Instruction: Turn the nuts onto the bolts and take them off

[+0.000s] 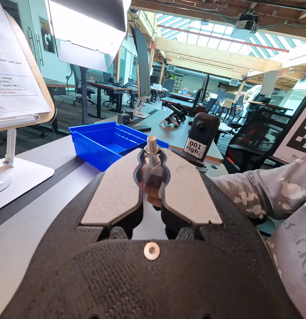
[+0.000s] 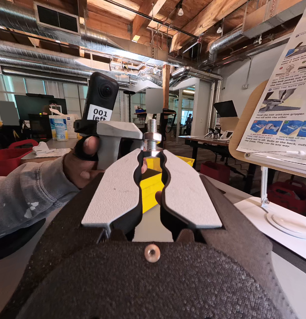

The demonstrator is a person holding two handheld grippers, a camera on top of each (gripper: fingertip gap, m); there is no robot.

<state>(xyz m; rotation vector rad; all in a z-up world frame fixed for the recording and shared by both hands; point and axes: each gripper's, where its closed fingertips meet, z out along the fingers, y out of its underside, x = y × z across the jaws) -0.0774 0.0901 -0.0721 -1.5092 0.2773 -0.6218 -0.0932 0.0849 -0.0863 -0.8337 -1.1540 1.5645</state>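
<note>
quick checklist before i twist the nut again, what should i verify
1. Right gripper clamped on the head end of the bolt: ok.
2. Left gripper clamped on the nut: ok, its fingertips close on the flats.
3. Nut sits square on the thread: ok, it looks level in the right wrist view.
4. Thread shows both above and below the nut: ok, so it is partway along.
5. How firmly either grip holds: cannot tell.
6. Blue bin open for the drop: ok; its visible compartments look empty.
</note>
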